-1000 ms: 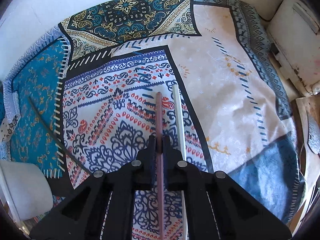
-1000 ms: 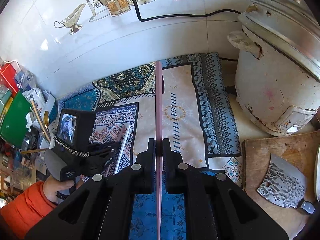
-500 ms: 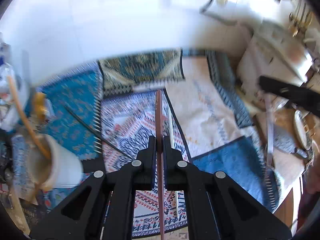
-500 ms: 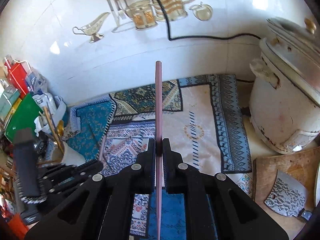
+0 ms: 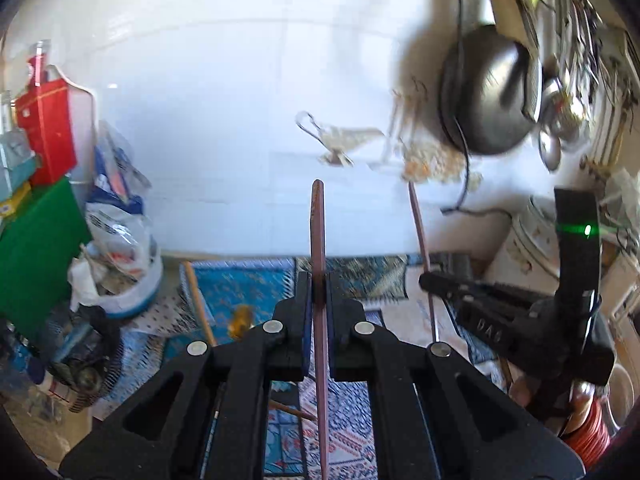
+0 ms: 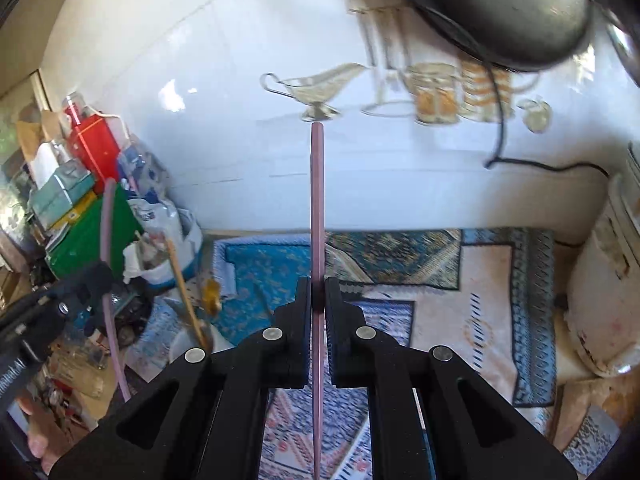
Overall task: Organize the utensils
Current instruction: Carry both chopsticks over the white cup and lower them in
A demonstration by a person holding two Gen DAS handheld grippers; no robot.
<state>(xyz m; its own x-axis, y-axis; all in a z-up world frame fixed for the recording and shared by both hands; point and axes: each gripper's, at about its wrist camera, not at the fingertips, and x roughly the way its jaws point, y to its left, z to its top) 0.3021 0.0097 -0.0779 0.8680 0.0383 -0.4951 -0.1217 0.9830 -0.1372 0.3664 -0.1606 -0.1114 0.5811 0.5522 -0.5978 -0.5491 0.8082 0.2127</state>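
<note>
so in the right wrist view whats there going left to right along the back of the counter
red box → green board → white plastic bag → pink chopstick held in the right gripper → white cooker

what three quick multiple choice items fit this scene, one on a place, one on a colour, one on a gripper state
1. Where does the dark round pan sit?
A. flat on the cloth
B. up against the white tiled wall
C. inside the green box

2. What colour is the chopstick in the right gripper?
A. pinkish purple
B. bright yellow
C. white

3. How does the left gripper stand?
A. wide open, nothing in it
B. out of view
C. shut on a chopstick

Answers: 1 B, the pan shows above the counter against the wall tiles. 2 A, the stick rising from the jaws is pinkish purple. 3 C, both jaws press the stick from either side.
</note>
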